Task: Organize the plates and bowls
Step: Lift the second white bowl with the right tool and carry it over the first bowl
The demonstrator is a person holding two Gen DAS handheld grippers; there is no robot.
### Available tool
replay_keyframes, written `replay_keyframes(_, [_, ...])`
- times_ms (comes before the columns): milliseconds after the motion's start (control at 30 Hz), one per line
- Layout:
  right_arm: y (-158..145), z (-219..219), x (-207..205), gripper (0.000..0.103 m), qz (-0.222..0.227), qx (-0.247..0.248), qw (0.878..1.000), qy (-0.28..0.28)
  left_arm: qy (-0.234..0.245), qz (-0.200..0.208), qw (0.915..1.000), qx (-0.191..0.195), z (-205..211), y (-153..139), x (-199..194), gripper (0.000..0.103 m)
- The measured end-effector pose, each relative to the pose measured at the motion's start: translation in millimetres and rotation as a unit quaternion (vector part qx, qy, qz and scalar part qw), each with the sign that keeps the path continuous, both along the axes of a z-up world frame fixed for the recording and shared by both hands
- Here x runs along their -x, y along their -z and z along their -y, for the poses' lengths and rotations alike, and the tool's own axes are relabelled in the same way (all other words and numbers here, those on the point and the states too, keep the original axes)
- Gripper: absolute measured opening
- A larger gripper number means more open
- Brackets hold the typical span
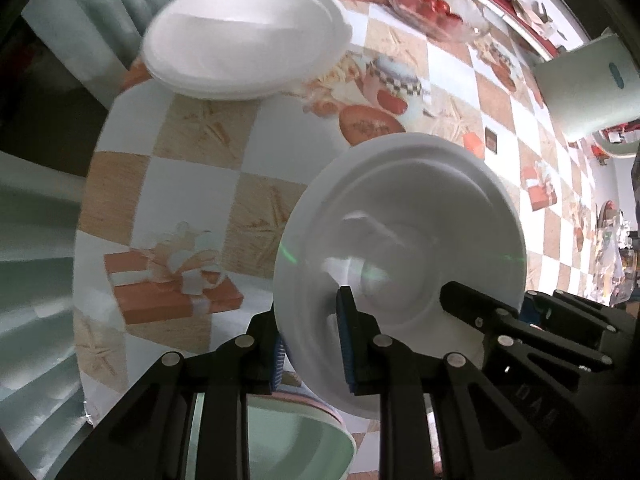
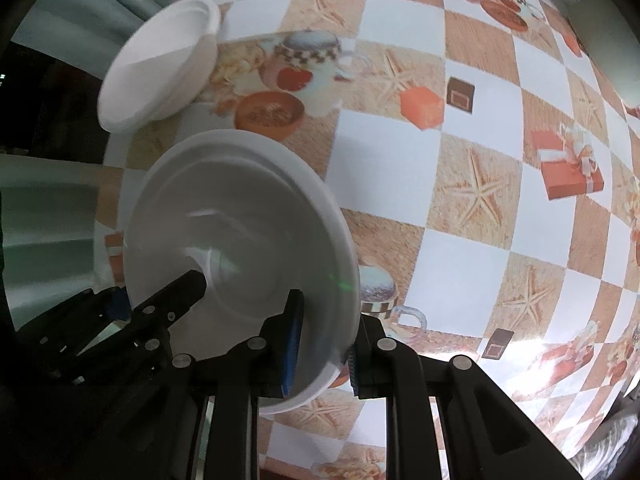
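A white plate (image 1: 400,240) is held above the table by both grippers at opposite rims. My left gripper (image 1: 312,344) is shut on its left rim; my right gripper shows as a black finger (image 1: 472,304) over its right side. In the right wrist view the same plate (image 2: 240,240) is clamped by my right gripper (image 2: 324,348), with the left gripper's finger (image 2: 180,288) on its far side. A stack of white plates (image 1: 244,40) rests at the table's far left edge; it also shows in the right wrist view (image 2: 160,68).
A pale green bowl (image 1: 296,436) sits just below my left gripper. A glass bowl of red fruit (image 1: 436,4) stands at the far side. The checkered tablecloth (image 2: 460,200) stretches right. A pale green box (image 1: 592,88) stands at the right.
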State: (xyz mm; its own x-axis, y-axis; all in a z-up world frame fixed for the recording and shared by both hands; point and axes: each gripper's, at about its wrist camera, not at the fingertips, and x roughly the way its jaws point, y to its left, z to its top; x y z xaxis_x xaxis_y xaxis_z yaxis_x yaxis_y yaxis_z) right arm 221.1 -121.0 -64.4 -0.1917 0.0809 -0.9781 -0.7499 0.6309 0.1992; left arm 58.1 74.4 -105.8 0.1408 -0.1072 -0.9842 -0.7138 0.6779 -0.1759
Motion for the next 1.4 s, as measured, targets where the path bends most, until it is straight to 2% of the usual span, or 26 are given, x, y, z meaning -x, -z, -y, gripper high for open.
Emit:
replay_keyframes(367, [-58,-45,-6,0.021,0.014,-0.045,0.999,-0.02,-0.039,0.009,0.9992,0.006,-23,-39,8,0.024])
replay_keyframes(633, [-94,-74,-6,0.021,0.022,-0.087,0.995,-0.037,-0.073,0.02,0.997,-0.015,-46,-68,6,0.025])
replay_keyframes(833, [-104,-91,-2,0.021,0.028,-0.11,0.992,-0.047,-0.096,0.026,0.9943,-0.039,-70,-86,2,0.025])
replay_keyframes(1100, [-107,-126,-7,0.021,0.036,-0.129,0.989,-0.065,-0.123,0.03,0.9904,-0.057,-100,-89,-3,0.025])
replay_keyframes(1400, [-86,-152,-15,0.021,0.031,-0.127,0.989,-0.067,-0.123,0.026,0.9876,-0.094,-129,-81,-19,0.025])
